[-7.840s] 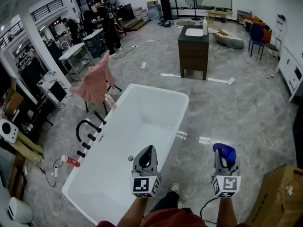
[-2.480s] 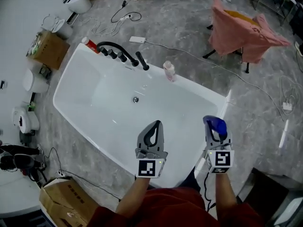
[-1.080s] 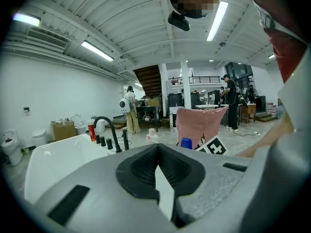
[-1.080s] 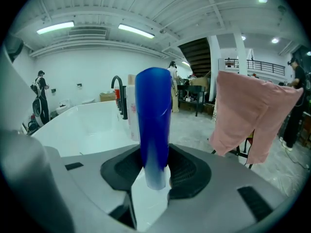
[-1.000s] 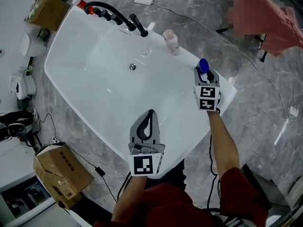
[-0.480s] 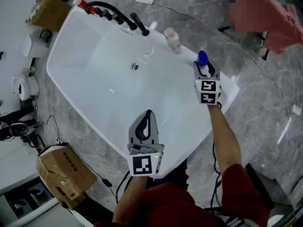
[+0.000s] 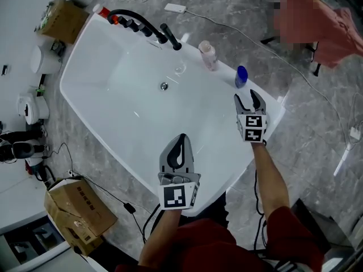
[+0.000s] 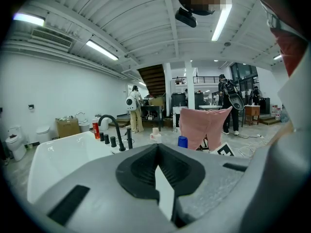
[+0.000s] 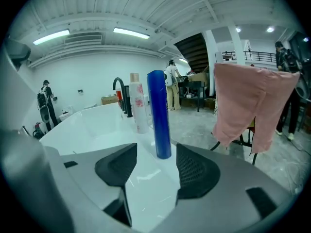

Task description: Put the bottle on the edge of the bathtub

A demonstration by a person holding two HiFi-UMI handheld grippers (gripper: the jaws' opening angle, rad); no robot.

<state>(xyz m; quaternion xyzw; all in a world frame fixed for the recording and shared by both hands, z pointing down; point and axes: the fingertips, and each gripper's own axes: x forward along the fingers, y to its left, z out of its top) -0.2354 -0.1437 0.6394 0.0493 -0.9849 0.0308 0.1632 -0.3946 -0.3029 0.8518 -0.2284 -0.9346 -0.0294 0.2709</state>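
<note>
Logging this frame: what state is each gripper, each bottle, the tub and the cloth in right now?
bathtub: no water visible inside.
blue bottle: upright on the bathtub rim, released.
right gripper: open, fingers have just been opening, clear of the blue bottle, nothing between them.
left gripper: shut, empty.
pink-label bottle: upright on the rim, untouched.
pink cloth: draped over a chair.
</note>
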